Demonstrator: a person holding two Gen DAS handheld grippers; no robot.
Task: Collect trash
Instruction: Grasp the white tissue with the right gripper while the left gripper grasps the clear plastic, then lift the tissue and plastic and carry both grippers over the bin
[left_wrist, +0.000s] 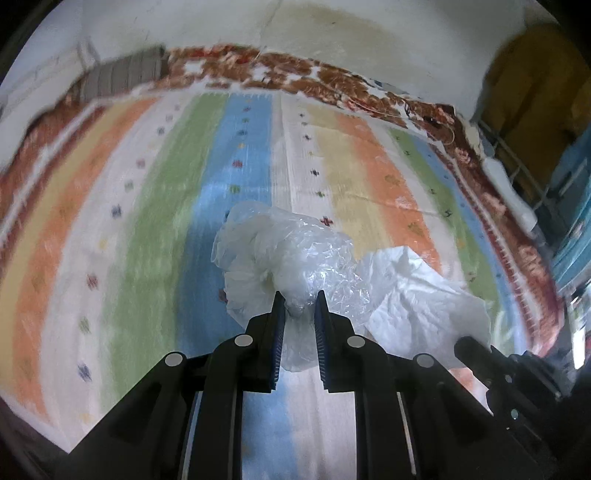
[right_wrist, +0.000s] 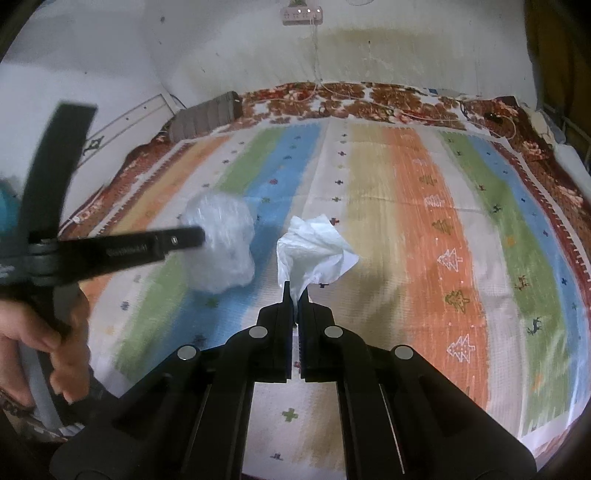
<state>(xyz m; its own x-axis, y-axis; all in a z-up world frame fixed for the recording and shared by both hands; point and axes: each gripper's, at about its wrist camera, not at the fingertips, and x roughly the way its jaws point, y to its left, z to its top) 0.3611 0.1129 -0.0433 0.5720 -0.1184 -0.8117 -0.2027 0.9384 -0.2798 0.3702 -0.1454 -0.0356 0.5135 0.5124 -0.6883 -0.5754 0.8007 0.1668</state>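
Both grippers pinch trash above the striped rug (left_wrist: 110, 229).
Left gripper (left_wrist: 300, 295) clamps crumpled clear plastic bag (left_wrist: 295, 251); right gripper (right_wrist: 295, 291) squeezes soft white tissue (right_wrist: 314, 247) — featherlight, best gripped at bunched folds.

Striped rug (right_wrist: 424, 229): bare ahead and right of both tools. Obstacles: clear plastic wad (left_wrist: 295, 254) and white tissue (right_wrist: 314, 251), side by side at the tips; wall (right_wrist: 240, 55) far ahead.

The plastic bag (left_wrist: 288, 254) is thin, clear, crinkled and glossy; the tissue (right_wrist: 314, 251) is white, matt, creased paper; the striped rug (right_wrist: 424, 221) is woven matt cloth; each gripper (left_wrist: 300, 304) is matt black plastic
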